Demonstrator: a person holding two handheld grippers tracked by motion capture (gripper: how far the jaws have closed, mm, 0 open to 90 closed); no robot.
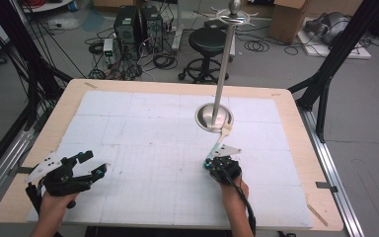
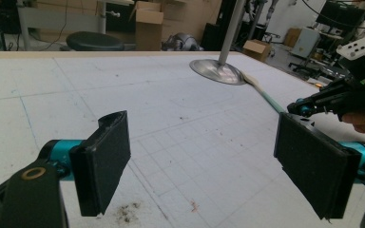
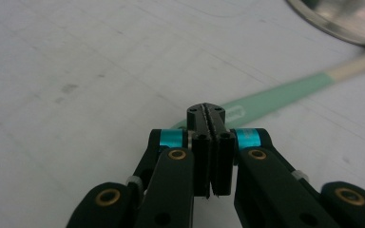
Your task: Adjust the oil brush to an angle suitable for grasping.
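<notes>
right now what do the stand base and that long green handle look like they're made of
Stand base: polished metal, likely steel, going by its mirror-like sheen and reflections. Green handle: smooth matte mint surface, probably plastic or silicone, turning cream toward the base; hard to tell which.

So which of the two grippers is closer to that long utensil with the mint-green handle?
Right. The right gripper is shut at the handle end of the mint-green-handled utensil; the left gripper sits open, far across the table.
</notes>
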